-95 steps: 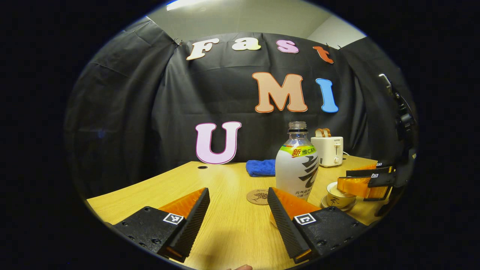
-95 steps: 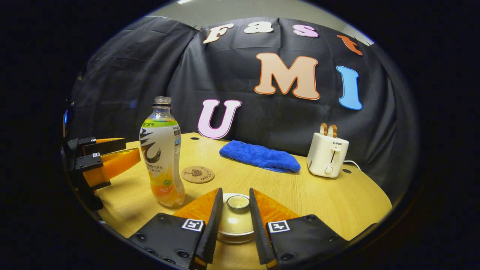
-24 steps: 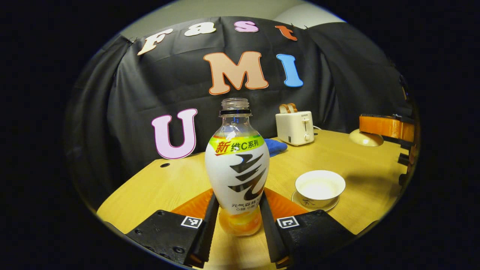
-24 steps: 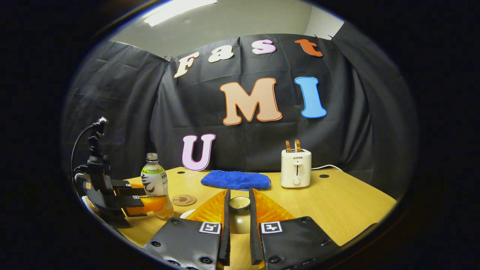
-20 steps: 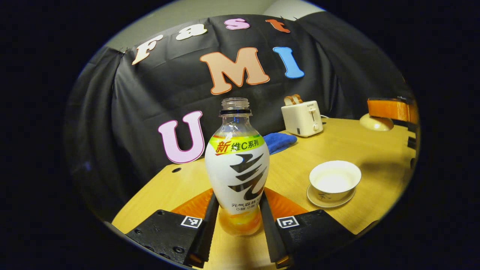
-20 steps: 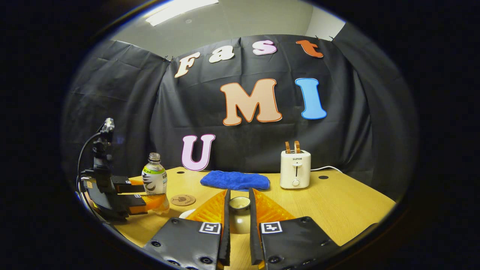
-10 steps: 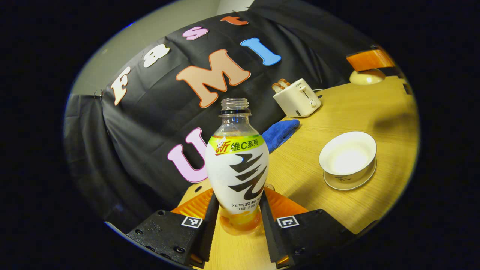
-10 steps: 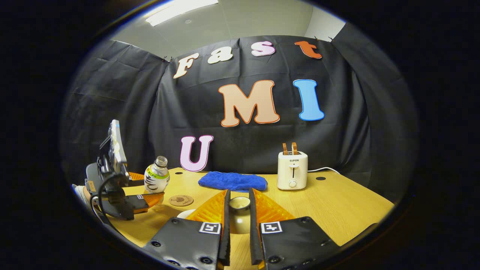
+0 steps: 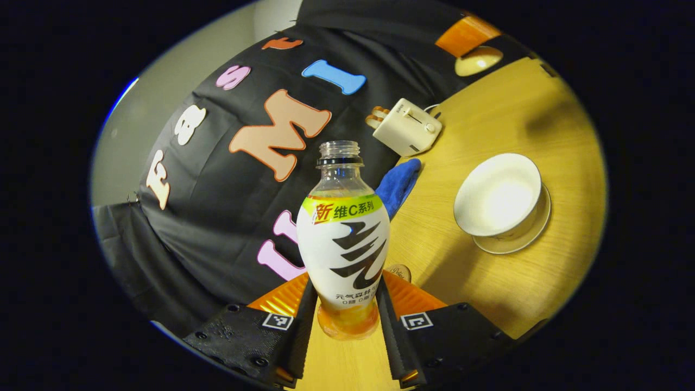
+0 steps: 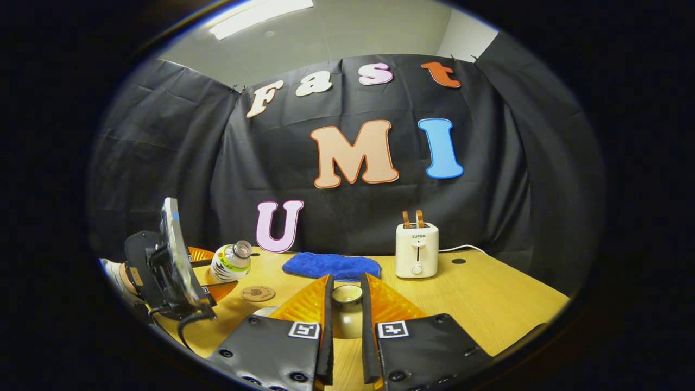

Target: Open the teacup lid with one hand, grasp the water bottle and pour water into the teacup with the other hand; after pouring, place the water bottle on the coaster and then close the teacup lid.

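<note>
In the left gripper view, the left gripper [image 9: 347,326] is clamped on the lower body of the uncapped bottle [image 9: 343,244], both fingers pressing its sides. The bottle is tipped toward the open teacup [image 9: 497,194], which sits on its saucer [image 9: 516,244] at three o'clock on the wooden table [image 9: 488,282]. In the right gripper view, the right gripper [image 10: 345,309] is closed on the knob of the lid [image 10: 346,296], held above the table. The coaster [image 10: 258,294] lies at nine o'clock, near the tilted bottle [image 10: 231,261].
</note>
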Motion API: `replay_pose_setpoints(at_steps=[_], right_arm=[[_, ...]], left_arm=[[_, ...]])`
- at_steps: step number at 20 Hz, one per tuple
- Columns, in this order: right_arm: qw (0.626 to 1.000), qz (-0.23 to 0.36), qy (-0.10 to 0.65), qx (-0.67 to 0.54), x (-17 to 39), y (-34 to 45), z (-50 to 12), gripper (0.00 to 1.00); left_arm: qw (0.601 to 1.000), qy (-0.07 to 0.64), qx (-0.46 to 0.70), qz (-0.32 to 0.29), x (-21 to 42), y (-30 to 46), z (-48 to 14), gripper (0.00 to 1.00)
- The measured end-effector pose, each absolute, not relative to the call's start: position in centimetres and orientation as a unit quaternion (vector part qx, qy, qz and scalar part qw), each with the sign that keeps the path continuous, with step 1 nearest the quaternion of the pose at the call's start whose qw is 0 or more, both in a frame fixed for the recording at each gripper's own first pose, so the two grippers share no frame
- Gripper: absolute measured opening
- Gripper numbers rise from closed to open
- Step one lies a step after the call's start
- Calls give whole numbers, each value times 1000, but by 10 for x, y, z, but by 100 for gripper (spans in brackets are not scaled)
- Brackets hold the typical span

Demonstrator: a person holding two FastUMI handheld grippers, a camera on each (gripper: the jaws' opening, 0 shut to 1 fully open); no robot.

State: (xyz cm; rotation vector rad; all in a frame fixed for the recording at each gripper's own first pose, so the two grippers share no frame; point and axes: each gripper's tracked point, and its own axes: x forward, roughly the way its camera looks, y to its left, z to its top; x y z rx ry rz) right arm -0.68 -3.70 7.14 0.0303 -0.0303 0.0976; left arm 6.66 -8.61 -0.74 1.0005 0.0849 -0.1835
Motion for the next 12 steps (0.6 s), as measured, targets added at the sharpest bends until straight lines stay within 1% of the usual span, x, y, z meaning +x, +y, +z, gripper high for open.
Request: replay_pose_setpoints(at_steps=[1, 6, 12], right_arm=[[999, 48, -17, 16, -6, -38, 72, 27], [998, 49, -18, 16, -7, -37, 74, 24], [998, 53, -16, 14, -8, -34, 72, 26]], left_arm=[[862, 43, 497, -95, 67, -89, -12, 57], [827, 58, 546, -117, 64, -91, -27, 57], [770, 60, 623, -122, 62, -83, -25, 57]])
